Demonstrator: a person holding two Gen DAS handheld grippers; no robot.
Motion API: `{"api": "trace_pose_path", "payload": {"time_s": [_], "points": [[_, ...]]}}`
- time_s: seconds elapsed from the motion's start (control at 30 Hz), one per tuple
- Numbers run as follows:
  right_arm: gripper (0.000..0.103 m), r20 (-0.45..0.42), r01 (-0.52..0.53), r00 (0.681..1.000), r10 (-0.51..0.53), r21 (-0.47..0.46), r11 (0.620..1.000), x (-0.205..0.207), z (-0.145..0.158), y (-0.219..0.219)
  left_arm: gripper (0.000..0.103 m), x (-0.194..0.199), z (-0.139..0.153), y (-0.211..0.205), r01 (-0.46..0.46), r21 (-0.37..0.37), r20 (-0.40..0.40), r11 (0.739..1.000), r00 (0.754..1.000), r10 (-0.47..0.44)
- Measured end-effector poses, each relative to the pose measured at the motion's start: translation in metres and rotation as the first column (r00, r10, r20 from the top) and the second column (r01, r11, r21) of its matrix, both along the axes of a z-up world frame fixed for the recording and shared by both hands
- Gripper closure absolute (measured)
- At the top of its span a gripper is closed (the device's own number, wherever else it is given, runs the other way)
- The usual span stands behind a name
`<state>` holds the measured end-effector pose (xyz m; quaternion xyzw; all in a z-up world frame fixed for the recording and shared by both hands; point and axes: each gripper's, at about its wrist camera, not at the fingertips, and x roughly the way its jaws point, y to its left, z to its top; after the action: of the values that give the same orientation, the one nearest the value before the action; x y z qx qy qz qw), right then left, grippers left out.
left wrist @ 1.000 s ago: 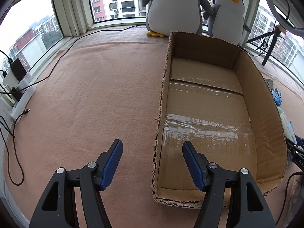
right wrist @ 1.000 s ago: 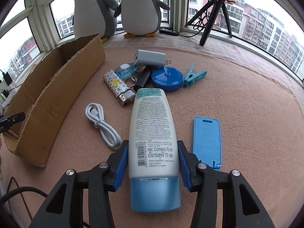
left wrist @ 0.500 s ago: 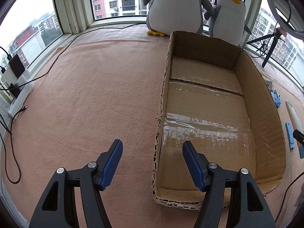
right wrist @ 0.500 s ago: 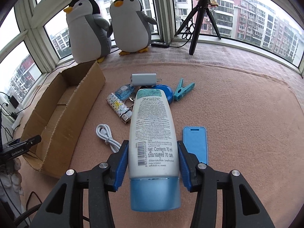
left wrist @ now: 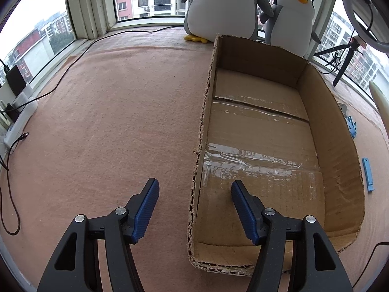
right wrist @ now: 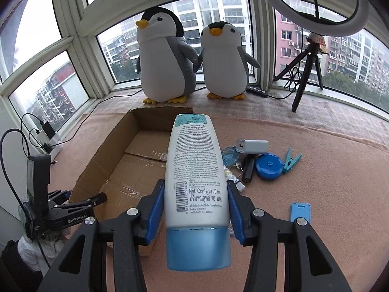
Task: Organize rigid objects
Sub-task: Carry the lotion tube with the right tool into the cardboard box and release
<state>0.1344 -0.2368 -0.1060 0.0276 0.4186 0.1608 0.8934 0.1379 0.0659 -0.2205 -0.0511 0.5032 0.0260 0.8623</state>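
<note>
Through my left wrist camera, my left gripper (left wrist: 195,209) hangs released, its blue fingers (left wrist: 146,209) spread wide and grasping nothing, straddling the near left wall of the cardboard box (left wrist: 335,131). The box lies open on the pink blanket (left wrist: 109,121), nothing inside, its far end reaching toward two plush penguins (left wrist: 221,7) at the window edge.

Through my right wrist camera, my right gripper (right wrist: 195,206) is clenched on the white lotion tube (right wrist: 195,168), blue cap toward me, held up above the blanket near the box's right wall. To the right on the blanket lie a grey charger (right wrist: 252,145), a round blue tape measure (right wrist: 269,166), a teal clip (right wrist: 291,159) and a blue flat case (right wrist: 300,211).
</note>
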Motion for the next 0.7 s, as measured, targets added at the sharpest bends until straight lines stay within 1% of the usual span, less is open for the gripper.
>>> {"api": "trace_pose_path", "payload": {"time_s": [0.13, 0.37, 0.7], "points": [[0.059, 0.011, -0.046, 0.999, 0.046, -0.005, 0.999, 0.004, 0.001, 0.027, 0.038, 0.002, -0.001, 0.000, 0.003, -0.001, -0.002, 1.000, 1.000, -0.003], [0.059, -0.011, -0.109, 0.994, 0.109, -0.021, 0.994, 0.012, -0.010, 0.068, 0.039, 0.003, -0.003, -0.002, 0.003, -0.003, 0.000, 1.000, 1.000, -0.003], [0.058, -0.064, -0.144, 0.988, 0.141, -0.043, 0.989, 0.025, -0.027, 0.094, 0.039, 0.003, -0.002, -0.002, 0.008, 0.000, 0.001, 1.000, 1.000, -0.008]]}}
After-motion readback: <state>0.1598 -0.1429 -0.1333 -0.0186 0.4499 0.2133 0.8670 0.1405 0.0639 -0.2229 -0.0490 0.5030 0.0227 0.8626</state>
